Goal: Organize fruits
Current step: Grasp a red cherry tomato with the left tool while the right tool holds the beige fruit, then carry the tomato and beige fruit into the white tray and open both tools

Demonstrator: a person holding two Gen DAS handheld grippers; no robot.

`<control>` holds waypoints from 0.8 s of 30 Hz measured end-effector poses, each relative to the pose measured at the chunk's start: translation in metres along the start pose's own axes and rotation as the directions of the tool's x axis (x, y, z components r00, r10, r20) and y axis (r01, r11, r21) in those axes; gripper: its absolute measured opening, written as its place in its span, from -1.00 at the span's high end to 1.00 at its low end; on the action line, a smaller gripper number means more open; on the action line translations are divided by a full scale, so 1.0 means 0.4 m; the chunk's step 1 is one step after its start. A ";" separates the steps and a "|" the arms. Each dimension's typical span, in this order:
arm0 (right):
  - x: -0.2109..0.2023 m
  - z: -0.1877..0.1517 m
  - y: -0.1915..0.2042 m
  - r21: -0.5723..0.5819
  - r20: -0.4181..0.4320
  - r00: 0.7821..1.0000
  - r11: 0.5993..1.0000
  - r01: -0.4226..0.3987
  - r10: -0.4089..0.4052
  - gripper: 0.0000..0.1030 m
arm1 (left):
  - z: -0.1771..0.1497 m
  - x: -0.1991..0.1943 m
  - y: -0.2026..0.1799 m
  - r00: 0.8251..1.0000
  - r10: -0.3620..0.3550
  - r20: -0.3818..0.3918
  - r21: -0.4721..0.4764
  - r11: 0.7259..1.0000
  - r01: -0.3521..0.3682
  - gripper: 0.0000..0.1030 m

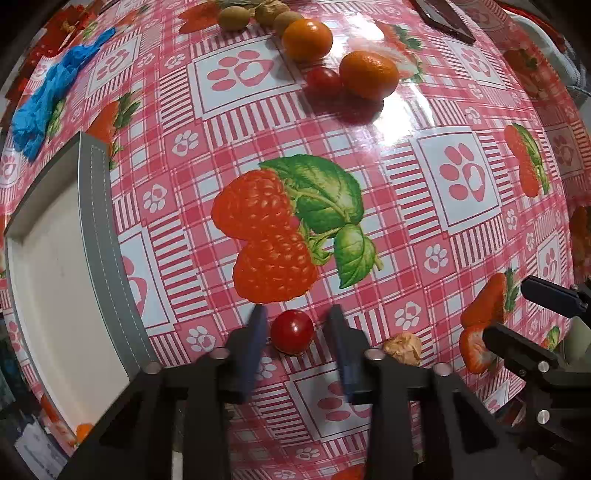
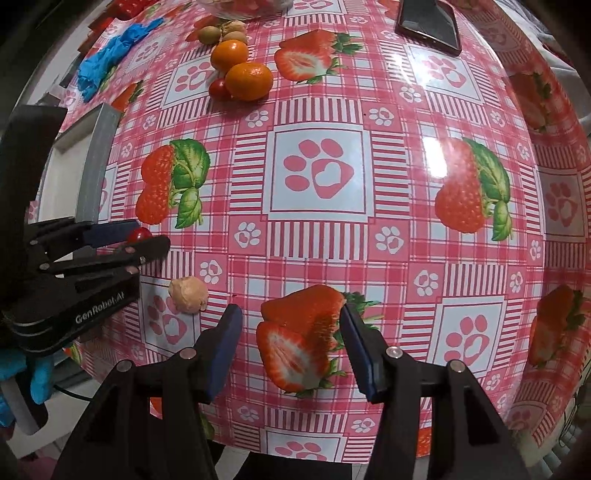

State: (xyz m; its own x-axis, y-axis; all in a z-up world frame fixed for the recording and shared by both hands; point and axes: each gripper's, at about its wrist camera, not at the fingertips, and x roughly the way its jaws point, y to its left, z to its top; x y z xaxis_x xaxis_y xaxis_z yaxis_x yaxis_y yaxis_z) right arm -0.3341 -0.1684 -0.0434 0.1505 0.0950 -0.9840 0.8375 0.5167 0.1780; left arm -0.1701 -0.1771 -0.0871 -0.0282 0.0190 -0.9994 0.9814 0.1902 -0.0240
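Now cherry tomato [image 1: 291, 331] sits between left tool [image 1: 297, 332] fingers, untouched.

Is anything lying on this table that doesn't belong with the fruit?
Yes: a crumpled blue glove lies at the far left corner, and a dark phone sits at the far edge. Neither belongs with the oranges and tomatoes.

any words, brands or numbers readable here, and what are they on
"GenRobot.AI": white lettering on the black body of the left tool, seen from the right wrist camera.
Nothing else: the tablecloth shows only pictures of paw prints and berries, and the phone shows no readable text.
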 end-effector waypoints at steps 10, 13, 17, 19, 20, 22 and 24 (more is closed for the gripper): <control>0.020 0.000 0.071 -0.059 -0.012 0.998 0.997 -0.058 0.058 -0.14 | -0.016 -0.027 0.056 0.999 -0.029 0.019 -0.031 0.999 0.030 0.54; 0.038 0.006 0.110 -0.084 -0.020 0.998 0.994 -0.068 0.067 -0.17 | -0.035 -0.062 0.074 0.998 -0.034 0.044 -0.042 0.998 0.036 0.54; 0.067 0.024 0.153 -0.101 -0.032 0.997 0.992 -0.078 0.075 -0.17 | -0.061 -0.107 0.104 0.997 -0.035 0.071 -0.063 0.997 0.040 0.54; 0.084 0.036 0.184 -0.123 -0.035 0.998 0.991 -0.062 0.058 -0.17 | -0.074 -0.124 0.133 0.996 -0.039 0.079 -0.080 0.996 0.045 0.54; 0.091 0.040 0.194 -0.129 -0.039 0.998 0.990 -0.054 0.049 -0.17 | -0.081 -0.133 0.143 0.996 -0.042 0.084 -0.089 0.995 0.050 0.54; 0.103 0.048 0.216 -0.137 -0.040 0.999 0.990 -0.027 0.022 -0.16 | -0.096 -0.147 0.164 0.995 -0.040 0.090 -0.102 0.994 0.049 0.54; 0.106 0.053 0.237 -0.152 -0.034 0.999 0.988 -0.001 -0.005 0.09 | -0.115 -0.154 0.188 0.995 -0.038 0.092 -0.114 0.992 0.048 0.54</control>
State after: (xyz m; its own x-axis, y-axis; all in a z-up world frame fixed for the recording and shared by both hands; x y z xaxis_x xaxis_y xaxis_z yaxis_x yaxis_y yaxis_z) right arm -0.2371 -0.1333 -0.0684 0.1287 0.1216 -0.9842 0.7478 0.6400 0.1768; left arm -0.1031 -0.1188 -0.0261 -0.0479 -0.0788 -0.9957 0.9510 0.3013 -0.0696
